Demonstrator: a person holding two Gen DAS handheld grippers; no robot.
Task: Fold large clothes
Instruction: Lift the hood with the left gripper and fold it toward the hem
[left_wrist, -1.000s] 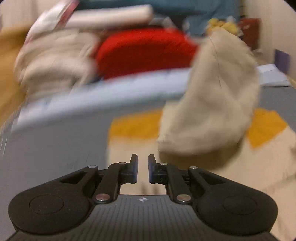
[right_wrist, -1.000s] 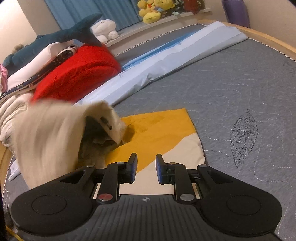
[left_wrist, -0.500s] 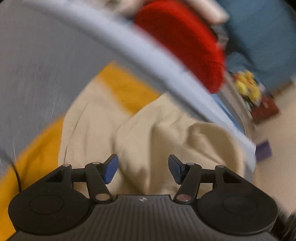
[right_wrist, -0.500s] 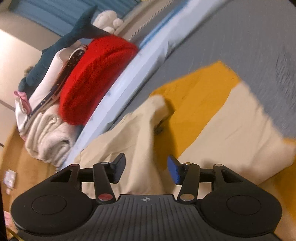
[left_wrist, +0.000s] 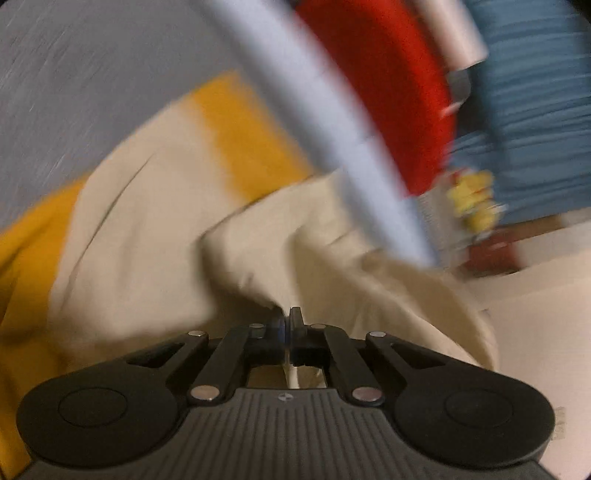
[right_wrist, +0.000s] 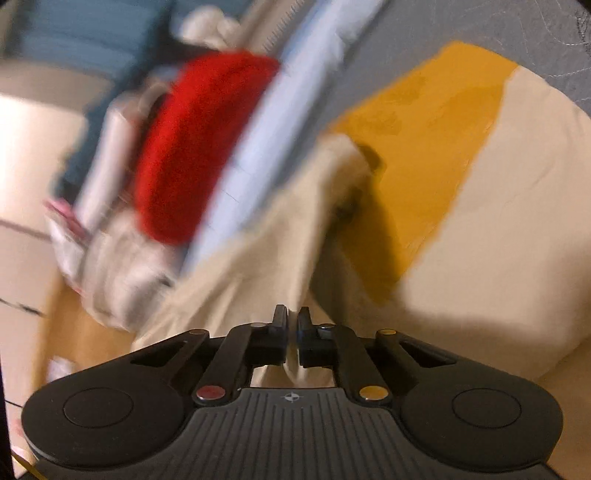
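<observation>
A large cream and mustard-yellow garment (left_wrist: 155, 206) lies on the grey quilted bed (left_wrist: 74, 74). A loose cream fold of it bunches up close to both cameras. My left gripper (left_wrist: 287, 325) is shut on that cream fabric, which shows pinched between the pads. In the right wrist view the same garment (right_wrist: 498, 192) spreads to the right, with a yellow band across it. My right gripper (right_wrist: 292, 321) is also shut on a cream fold, with cloth pinched in the narrow gap. Both views are tilted and blurred by motion.
A folded pale blue sheet (left_wrist: 332, 122) runs along the bed beside the garment. Behind it sit a red knitted pile (right_wrist: 192, 147), other folded cloth (right_wrist: 110, 266), blue curtains (left_wrist: 535, 110) and a yellow plush toy (left_wrist: 476, 203). The bed's wooden edge (right_wrist: 70, 325) shows at lower left.
Both grippers opened wide over the cream fold half a second ago, then shut on it. Both views rolled and dropped closer to the garment.
</observation>
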